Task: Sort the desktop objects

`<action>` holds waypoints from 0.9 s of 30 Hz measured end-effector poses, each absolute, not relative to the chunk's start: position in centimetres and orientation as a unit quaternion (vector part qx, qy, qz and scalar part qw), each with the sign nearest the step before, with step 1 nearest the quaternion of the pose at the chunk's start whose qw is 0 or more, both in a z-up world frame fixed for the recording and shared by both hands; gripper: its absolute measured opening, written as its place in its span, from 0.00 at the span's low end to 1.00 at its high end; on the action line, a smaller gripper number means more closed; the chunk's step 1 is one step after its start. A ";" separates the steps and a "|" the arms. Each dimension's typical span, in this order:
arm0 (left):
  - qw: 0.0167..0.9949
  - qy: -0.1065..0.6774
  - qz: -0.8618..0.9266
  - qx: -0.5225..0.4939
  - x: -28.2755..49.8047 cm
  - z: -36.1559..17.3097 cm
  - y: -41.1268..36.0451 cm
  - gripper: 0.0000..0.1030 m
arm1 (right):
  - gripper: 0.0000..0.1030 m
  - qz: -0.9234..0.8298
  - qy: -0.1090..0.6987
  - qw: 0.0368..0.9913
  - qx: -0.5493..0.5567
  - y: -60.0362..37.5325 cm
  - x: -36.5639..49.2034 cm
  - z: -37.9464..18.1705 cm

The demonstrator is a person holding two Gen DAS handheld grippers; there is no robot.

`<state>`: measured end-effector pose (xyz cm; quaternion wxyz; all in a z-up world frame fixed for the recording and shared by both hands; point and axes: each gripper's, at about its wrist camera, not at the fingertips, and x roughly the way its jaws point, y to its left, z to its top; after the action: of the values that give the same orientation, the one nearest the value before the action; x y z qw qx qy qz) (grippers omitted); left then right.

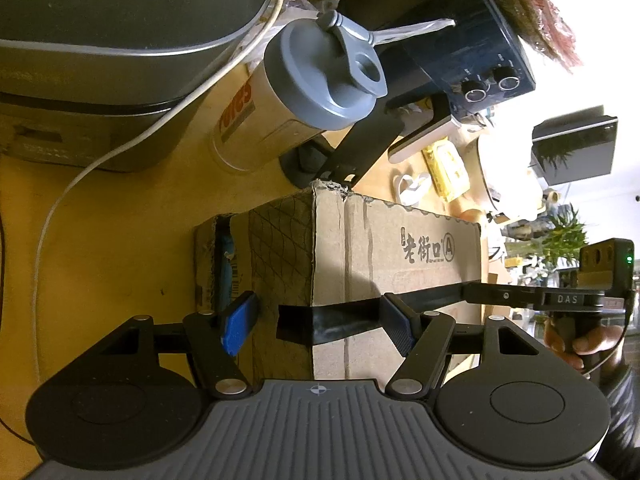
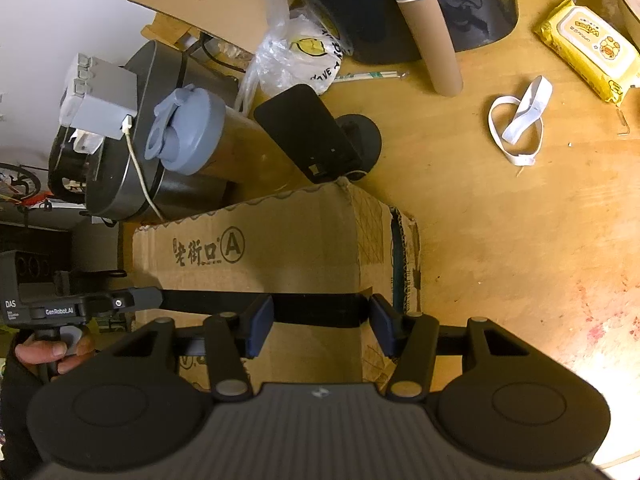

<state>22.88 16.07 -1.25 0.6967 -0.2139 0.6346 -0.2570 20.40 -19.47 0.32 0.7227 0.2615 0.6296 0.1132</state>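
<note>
A brown cardboard box (image 1: pixel 400 248) (image 2: pixel 260 248) printed with a circled A lies on the wooden table, directly in front of both grippers. My left gripper (image 1: pixel 319 325) hovers over the box's left edge, its blue pads wide apart and open. My right gripper (image 2: pixel 320 326) is over the box's right edge, also open. In each view a flat black bar (image 1: pixel 340 320) (image 2: pixel 312 310) crosses the box between my fingers and runs out toward the other gripper. I cannot tell whether it touches the pads. A hand (image 1: pixel 580 344) (image 2: pixel 48 352) holds each handle.
Behind the box stand a grey-lidded bottle (image 1: pixel 324 80) (image 2: pixel 184 132), a black phone stand (image 2: pixel 316 140) and a dark cooker (image 1: pixel 100 60) with a white cable (image 1: pixel 120 152). On the table to the right lie a yellow wipes pack (image 2: pixel 588 48) and a white band (image 2: pixel 516 124).
</note>
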 end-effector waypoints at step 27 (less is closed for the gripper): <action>0.690 0.643 -0.251 -0.217 23.7 -3.9 15.8 0.63 | 0.49 0.106 0.637 0.721 0.252 -19.0 21.0 -1.6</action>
<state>23.67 15.82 -3.87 0.6904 -0.2169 0.6428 -0.2513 20.98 -19.01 -1.61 0.7207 0.2525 0.6369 0.1062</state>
